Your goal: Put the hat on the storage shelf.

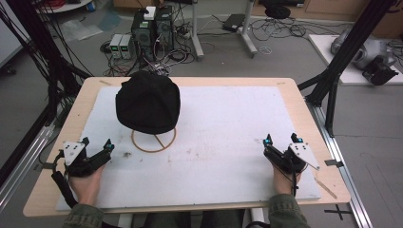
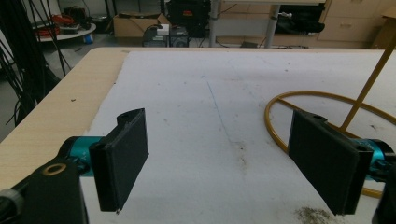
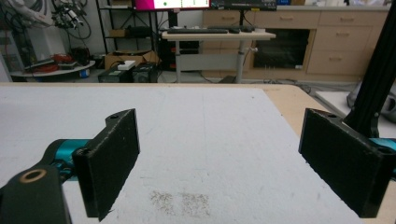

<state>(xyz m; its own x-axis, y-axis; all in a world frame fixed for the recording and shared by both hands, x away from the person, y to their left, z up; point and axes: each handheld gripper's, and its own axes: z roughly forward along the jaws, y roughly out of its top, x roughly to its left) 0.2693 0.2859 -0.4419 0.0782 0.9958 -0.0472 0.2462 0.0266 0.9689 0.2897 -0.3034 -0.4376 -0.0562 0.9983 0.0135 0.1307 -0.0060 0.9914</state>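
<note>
A black knit hat sits on top of a yellow wire stand whose ring base rests on the white mat, left of centre. My left gripper is open at the near left, just left of the ring base, with nothing between its jaws. The stand's slanted rod rises at the right of the left gripper view. My right gripper is open at the near right, over bare mat, and it holds nothing.
The mat lies on a wooden table. Black frame posts stand off the right edge. Computers and cables cover the floor beyond the far edge. Dirty smudges mark the mat near the right gripper.
</note>
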